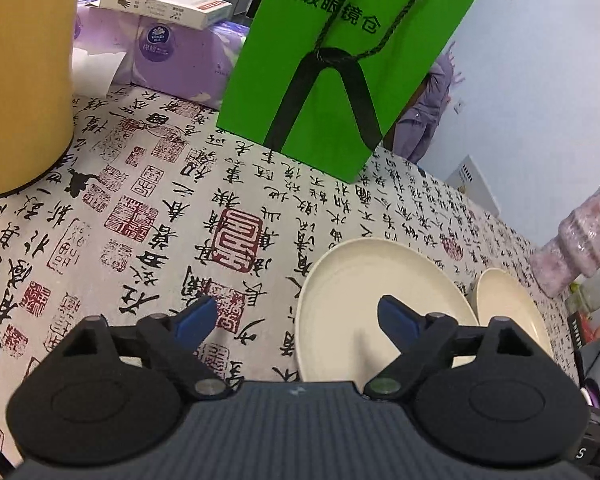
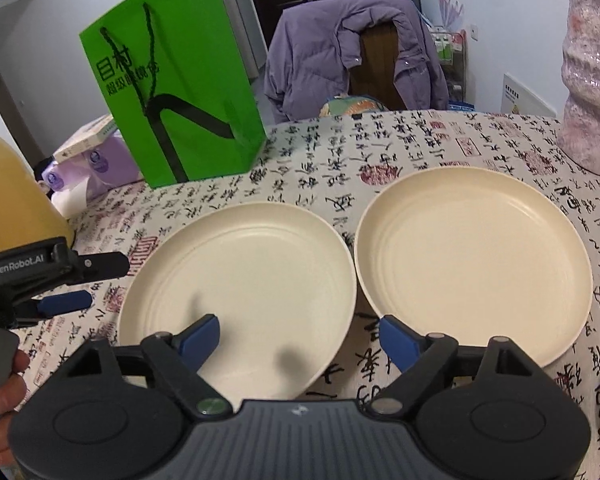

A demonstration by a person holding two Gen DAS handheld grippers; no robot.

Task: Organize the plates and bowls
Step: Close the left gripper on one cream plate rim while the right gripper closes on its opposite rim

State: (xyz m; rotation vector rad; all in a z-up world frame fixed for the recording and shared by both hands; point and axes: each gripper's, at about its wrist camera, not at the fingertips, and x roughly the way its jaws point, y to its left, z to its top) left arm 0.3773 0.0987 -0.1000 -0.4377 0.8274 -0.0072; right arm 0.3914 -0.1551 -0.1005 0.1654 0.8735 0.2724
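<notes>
Two cream plates [image 2: 236,264] side by side (rims touching), right gripper [image 2: 300,336] above — jaws apart

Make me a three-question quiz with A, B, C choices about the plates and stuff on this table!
1. Where does the green paper bag stand?
A. behind the plates
B. on a plate
C. on the floor

2. How many round cream plates lie on the calligraphy-print tablecloth?
A. one
B. two
C. four

3. What are the right gripper's blue fingers doing?
A. squeezing a plate
B. holding the bag
C. standing open, holding nothing

Answers:
1 A, it stands upright on the table beyond the plates.
2 B, the left plate and the right plate sit side by side.
3 C, nothing is pinched between them.
</notes>
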